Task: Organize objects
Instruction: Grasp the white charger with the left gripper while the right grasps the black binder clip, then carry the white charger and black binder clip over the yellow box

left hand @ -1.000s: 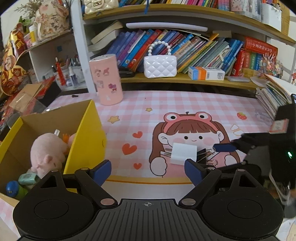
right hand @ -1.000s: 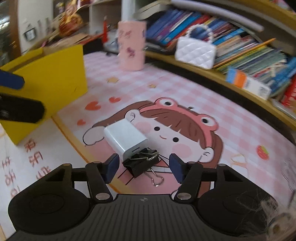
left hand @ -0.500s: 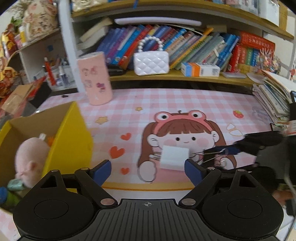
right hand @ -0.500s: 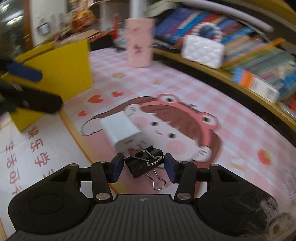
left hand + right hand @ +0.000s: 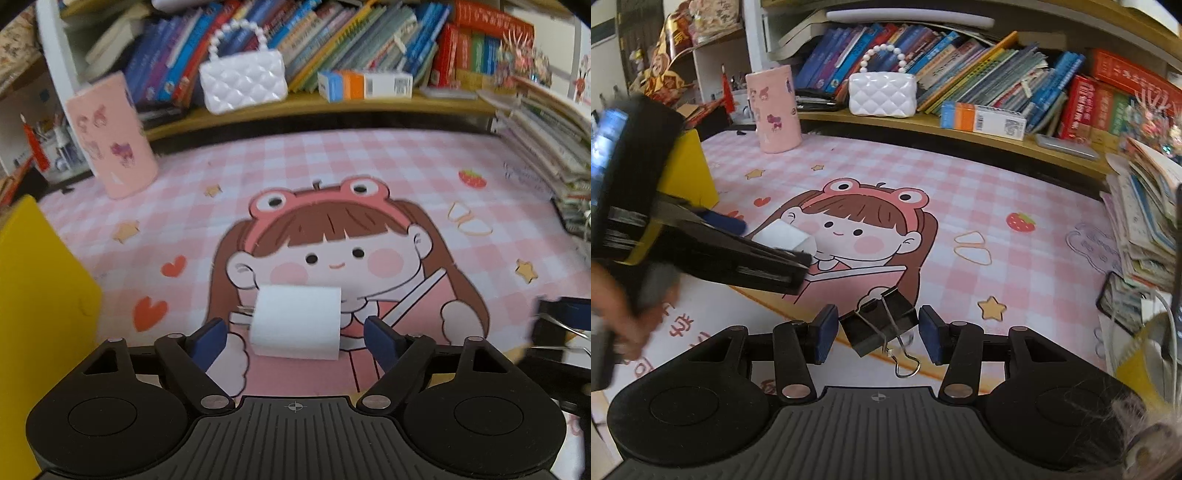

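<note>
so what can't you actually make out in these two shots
- Yellow box contents: left wrist view, hidden by its near wall and cut off by the left edge.
- Charger prongs: left wrist view, motion blurred; right wrist view, the left gripper covers them.
- Binder clip in the right gripper: in the left wrist view cut by the right edge and blurred.
- Book titles: too small.

left tongs [image 5: 293,336]: black ribbed body, blue pads, silver screws
right tongs [image 5: 877,334]: same black build, blue pads
</note>
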The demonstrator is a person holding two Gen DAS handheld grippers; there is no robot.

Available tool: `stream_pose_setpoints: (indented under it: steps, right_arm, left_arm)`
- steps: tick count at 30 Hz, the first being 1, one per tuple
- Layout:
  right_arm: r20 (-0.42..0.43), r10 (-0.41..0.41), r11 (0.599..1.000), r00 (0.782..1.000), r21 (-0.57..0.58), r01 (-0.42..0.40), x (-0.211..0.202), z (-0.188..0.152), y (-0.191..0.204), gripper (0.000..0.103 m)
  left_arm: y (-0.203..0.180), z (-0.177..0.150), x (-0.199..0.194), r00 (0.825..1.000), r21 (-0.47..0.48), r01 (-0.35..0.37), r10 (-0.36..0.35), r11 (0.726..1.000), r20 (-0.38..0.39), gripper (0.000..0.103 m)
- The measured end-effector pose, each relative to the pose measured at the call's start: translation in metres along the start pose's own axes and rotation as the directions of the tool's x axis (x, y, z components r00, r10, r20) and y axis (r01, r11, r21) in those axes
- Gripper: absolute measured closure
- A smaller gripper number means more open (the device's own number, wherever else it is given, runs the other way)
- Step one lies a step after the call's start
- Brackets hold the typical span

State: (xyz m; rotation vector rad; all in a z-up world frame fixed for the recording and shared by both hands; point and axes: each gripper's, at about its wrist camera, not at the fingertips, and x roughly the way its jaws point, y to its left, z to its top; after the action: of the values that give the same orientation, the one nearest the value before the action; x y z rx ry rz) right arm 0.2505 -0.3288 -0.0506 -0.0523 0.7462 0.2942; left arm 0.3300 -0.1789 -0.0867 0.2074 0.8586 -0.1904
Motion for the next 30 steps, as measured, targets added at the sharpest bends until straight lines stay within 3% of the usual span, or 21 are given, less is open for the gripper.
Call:
stream_pose_setpoints:
  steps: [3, 5, 10, 19, 30]
  right_arm:
    - [0.013, -0.005, 1.000, 1.000, 0.018, 0.005, -0.009, -0.002, 0.002, 0.058]
    - [0.016, -0.010, 1.000, 1.000, 0.027, 0.009, -0.014, -0.004, 0.003, 0.058]
    - [0.028, -0.016, 0.999, 0.999, 0.043, 0.014, -0.023, -0.005, 0.007, 0.058]
    - [0.049, -0.042, 0.997, 0.998, 0.060, 0.039, -0.034, -0.012, 0.030, 0.058]
    - [-0.055, -0.106, 0.985, 0.993, 0.129, 0.112, -0.057, -0.035, 0.081, 0.058]
  left_arm:
    - [0.004, -0.001, 0.006, 1.000, -0.036, 0.018, -0.018, 0.999, 0.000, 0.023]
    - [0.009, 0.000, 0.006, 0.999, -0.062, 0.033, -0.033, 0.998, 0.008, 0.038]
    - [0.019, -0.003, -0.005, 0.997, -0.125, 0.075, -0.074, 0.989, 0.015, 0.039]
    - [0.034, -0.028, -0.070, 0.986, -0.158, 0.162, -0.154, 0.974, 0.066, 0.039]
    - [0.059, -0.089, -0.135, 0.973, -0.137, 0.229, -0.222, 0.964, 0.067, 0.039]
